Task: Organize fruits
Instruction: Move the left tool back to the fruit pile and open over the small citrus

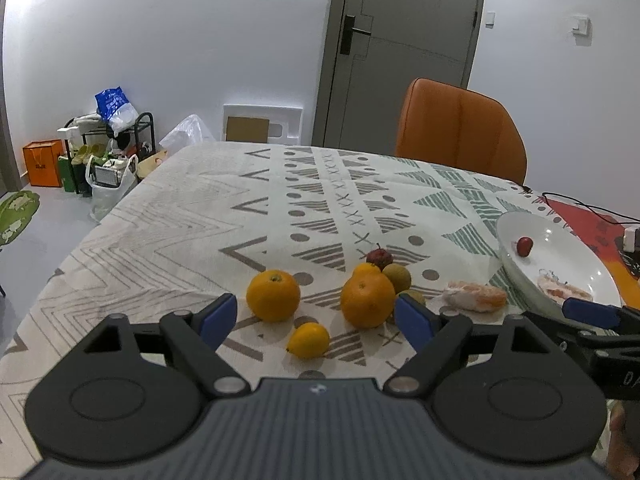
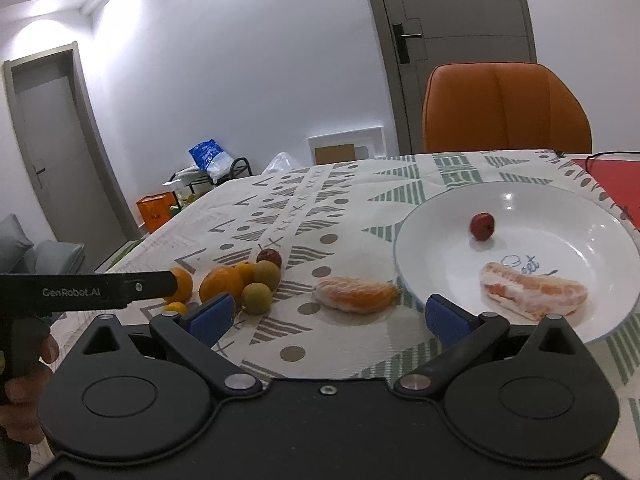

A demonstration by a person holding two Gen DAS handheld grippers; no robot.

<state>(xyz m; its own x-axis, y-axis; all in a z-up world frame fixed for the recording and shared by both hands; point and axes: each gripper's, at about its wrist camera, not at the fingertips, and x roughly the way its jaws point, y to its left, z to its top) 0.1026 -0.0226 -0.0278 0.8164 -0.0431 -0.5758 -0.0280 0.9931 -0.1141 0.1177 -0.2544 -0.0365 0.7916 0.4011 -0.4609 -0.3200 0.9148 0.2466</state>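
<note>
With one red fruit (image 2: pixel 482 226) and a peeled segment (image 2: pixel 534 294) plated, both wide-open, empty claws face the rest: oranges (image 1: pixel 273 295) ahead of the left gripper (image 1: pixel 318 320), another segment (image 2: pixel 356 295) between the right gripper's (image 2: pixel 326 316) fingers, apparently untouched.

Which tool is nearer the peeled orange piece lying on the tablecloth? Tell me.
Right. The right tool is open with the peeled orange piece just ahead, between its fingers. The left tool is open off to the piece's left, facing the small lemon.
</note>
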